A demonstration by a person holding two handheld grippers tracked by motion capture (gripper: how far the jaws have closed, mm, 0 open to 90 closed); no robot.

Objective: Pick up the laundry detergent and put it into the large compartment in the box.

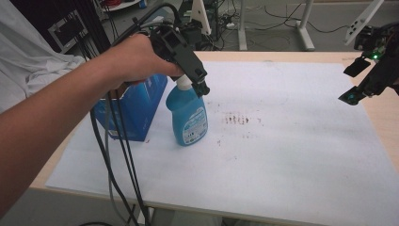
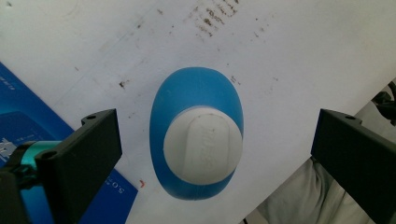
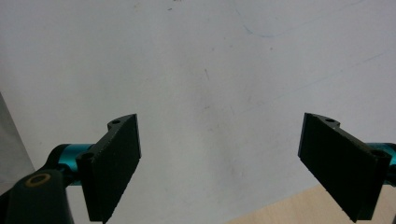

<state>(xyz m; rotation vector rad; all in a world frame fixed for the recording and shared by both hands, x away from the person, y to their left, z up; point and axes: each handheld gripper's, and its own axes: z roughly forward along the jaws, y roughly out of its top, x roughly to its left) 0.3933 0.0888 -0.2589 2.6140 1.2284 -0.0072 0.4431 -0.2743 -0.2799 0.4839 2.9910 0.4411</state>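
Note:
A blue bottle (image 1: 189, 117) with a white cap (image 1: 184, 83) stands upright on the white sheet (image 1: 282, 141). My left gripper (image 1: 200, 84) hovers just above it, pointing down. In the left gripper view the white cap (image 2: 203, 145) and blue bottle shoulder (image 2: 196, 93) lie between my open jaws, touching neither; my left gripper (image 2: 215, 149) is open. My right gripper (image 1: 356, 82) hangs open in the air at the table's right edge. In the right gripper view, my right gripper (image 3: 219, 158) has only white sheet between its jaws.
A blue box (image 1: 136, 106) stands just left of the bottle, also seen as a blue box (image 2: 18, 107) at the left. Brown stains (image 1: 236, 119) mark the sheet right of the bottle. Bare wooden tabletop (image 1: 383, 117) borders the sheet at right. Cables (image 1: 117, 155) trail down from the left gripper.

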